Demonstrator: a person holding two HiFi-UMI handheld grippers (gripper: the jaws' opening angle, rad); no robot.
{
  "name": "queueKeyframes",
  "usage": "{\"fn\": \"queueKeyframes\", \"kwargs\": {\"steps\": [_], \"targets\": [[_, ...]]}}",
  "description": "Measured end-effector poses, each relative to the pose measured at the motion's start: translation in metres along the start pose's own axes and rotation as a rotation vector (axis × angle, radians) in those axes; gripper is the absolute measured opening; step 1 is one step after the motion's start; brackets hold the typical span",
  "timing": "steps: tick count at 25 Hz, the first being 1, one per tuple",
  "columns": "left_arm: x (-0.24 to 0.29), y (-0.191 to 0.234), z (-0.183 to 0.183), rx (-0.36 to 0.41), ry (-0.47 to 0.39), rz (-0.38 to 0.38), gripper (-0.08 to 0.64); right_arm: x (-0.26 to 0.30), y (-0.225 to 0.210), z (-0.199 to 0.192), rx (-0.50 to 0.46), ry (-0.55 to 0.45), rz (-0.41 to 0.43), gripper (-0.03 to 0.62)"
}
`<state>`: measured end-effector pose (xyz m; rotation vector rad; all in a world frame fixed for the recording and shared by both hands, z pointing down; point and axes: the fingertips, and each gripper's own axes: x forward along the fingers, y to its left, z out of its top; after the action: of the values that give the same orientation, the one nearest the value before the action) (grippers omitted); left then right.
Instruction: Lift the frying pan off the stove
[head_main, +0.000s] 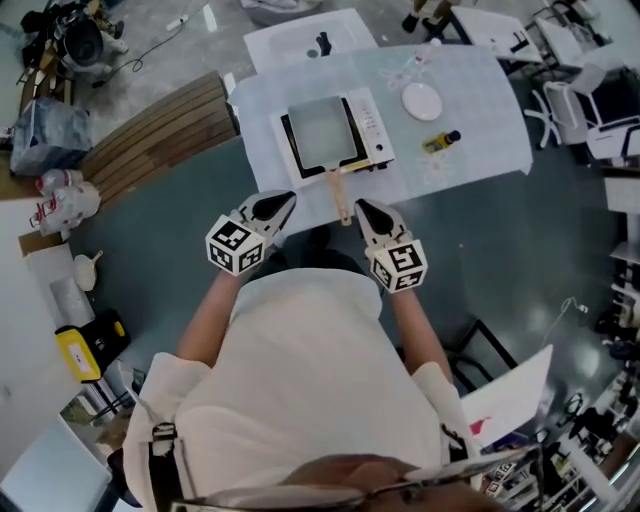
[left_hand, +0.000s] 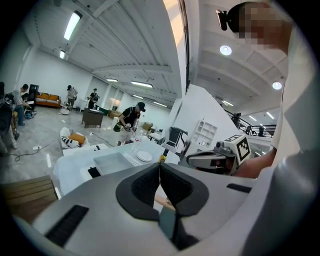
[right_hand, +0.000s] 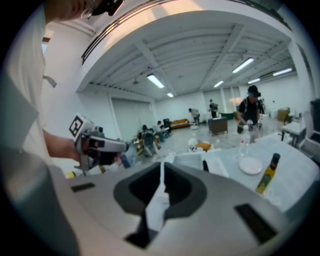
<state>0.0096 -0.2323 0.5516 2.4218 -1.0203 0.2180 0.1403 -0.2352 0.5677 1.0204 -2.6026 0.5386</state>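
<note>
A square grey frying pan (head_main: 324, 130) sits on a white-and-black portable stove (head_main: 375, 128) on the white-covered table (head_main: 480, 90). Its wooden handle (head_main: 342, 195) points toward me over the table's near edge. My left gripper (head_main: 288, 198) is shut and empty just left of the handle's end. My right gripper (head_main: 361, 205) is also shut and empty, just right of the handle. Neither touches the handle. The left gripper view shows its jaws (left_hand: 159, 168) closed, with the pan (left_hand: 111, 162) beyond. The right gripper view shows shut jaws (right_hand: 161, 169).
A white plate (head_main: 422, 100) and a small yellow-labelled bottle (head_main: 441, 142) lie on the table right of the stove. A slatted wooden bench (head_main: 160, 135) stands to the left. Chairs and desks crowd the far right. People move about in the background of both gripper views.
</note>
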Motion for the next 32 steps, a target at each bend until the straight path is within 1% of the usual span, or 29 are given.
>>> {"fn": "queueKeyframes", "kwargs": {"steps": [2, 4, 7, 9, 12, 14, 16, 17, 18, 20, 23, 25, 26, 28, 29, 30, 32], "targets": [[0.013, 0.003, -0.006, -0.044, 0.007, 0.004, 0.031, 0.007, -0.007, -0.006, 0.005, 0.025, 0.032, 0.038], [0.025, 0.008, -0.016, -0.105, 0.019, 0.011, 0.031, 0.014, -0.013, -0.013, 0.017, 0.05, 0.06, 0.038], [0.042, 0.016, -0.032, -0.203, 0.037, 0.019, 0.032, 0.021, -0.022, -0.026, 0.052, 0.083, 0.094, 0.038], [0.052, 0.02, -0.042, -0.25, 0.051, 0.021, 0.032, 0.026, -0.027, -0.035, 0.079, 0.106, 0.11, 0.038], [0.066, 0.024, -0.058, -0.276, 0.084, 0.015, 0.032, 0.035, -0.031, -0.051, 0.122, 0.14, 0.129, 0.038], [0.077, 0.026, -0.068, -0.283, 0.112, -0.001, 0.034, 0.041, -0.032, -0.061, 0.143, 0.162, 0.14, 0.038], [0.087, 0.028, -0.079, -0.311, 0.137, -0.021, 0.038, 0.046, -0.033, -0.071, 0.155, 0.184, 0.147, 0.04], [0.092, 0.029, -0.085, -0.332, 0.151, -0.03, 0.056, 0.05, -0.035, -0.076, 0.162, 0.194, 0.15, 0.043], [0.097, 0.031, -0.092, -0.354, 0.167, -0.039, 0.092, 0.053, -0.036, -0.081, 0.172, 0.204, 0.154, 0.054], [0.106, 0.036, -0.106, -0.395, 0.202, -0.054, 0.121, 0.061, -0.039, -0.09, 0.192, 0.224, 0.159, 0.087], [0.12, 0.042, -0.124, -0.471, 0.247, -0.068, 0.168, 0.069, -0.043, -0.104, 0.219, 0.255, 0.159, 0.108], [0.13, 0.045, -0.132, -0.553, 0.263, -0.09, 0.218, 0.075, -0.045, -0.113, 0.236, 0.284, 0.17, 0.133], [0.135, 0.046, -0.136, -0.609, 0.266, -0.109, 0.248, 0.078, -0.045, -0.118, 0.246, 0.3, 0.181, 0.151], [0.145, 0.048, -0.143, -0.727, 0.263, -0.14, 0.279, 0.084, -0.041, -0.13, 0.269, 0.336, 0.212, 0.192], [0.149, 0.049, -0.147, -0.768, 0.263, -0.145, 0.286, 0.086, -0.039, -0.135, 0.279, 0.354, 0.229, 0.207], [0.154, 0.051, -0.151, -0.789, 0.268, -0.145, 0.293, 0.089, -0.037, -0.14, 0.286, 0.371, 0.245, 0.221], [0.162, 0.055, -0.16, -0.791, 0.291, -0.139, 0.301, 0.094, -0.034, -0.148, 0.292, 0.399, 0.269, 0.235]]}}
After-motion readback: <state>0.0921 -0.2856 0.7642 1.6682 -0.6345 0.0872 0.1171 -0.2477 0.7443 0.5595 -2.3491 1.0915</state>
